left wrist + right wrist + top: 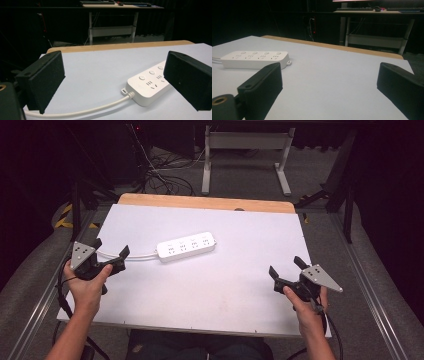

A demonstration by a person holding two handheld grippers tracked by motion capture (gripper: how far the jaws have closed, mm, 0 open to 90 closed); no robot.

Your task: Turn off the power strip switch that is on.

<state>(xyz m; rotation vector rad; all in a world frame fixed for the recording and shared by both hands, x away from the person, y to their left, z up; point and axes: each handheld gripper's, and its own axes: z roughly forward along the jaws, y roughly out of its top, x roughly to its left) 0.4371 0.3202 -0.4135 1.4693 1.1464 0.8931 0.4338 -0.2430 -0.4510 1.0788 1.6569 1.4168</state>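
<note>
While both gape empty: left hand-held gripper (110,249) astride cord (142,255), right hand-held gripper (286,265) near table (225,290) edge.

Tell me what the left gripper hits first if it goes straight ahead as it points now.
Probably the power strip: it lies just ahead of the open left gripper, its cord running between the jaws. Depth is hard to judge.

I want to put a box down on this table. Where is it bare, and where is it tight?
Bare: the whole near stretch between the left tool and the right tool, and the right half beyond the power strip. The far strip up to the wooden edge is free too. Tight: the left side, where the cord runs past the left tool.
</note>
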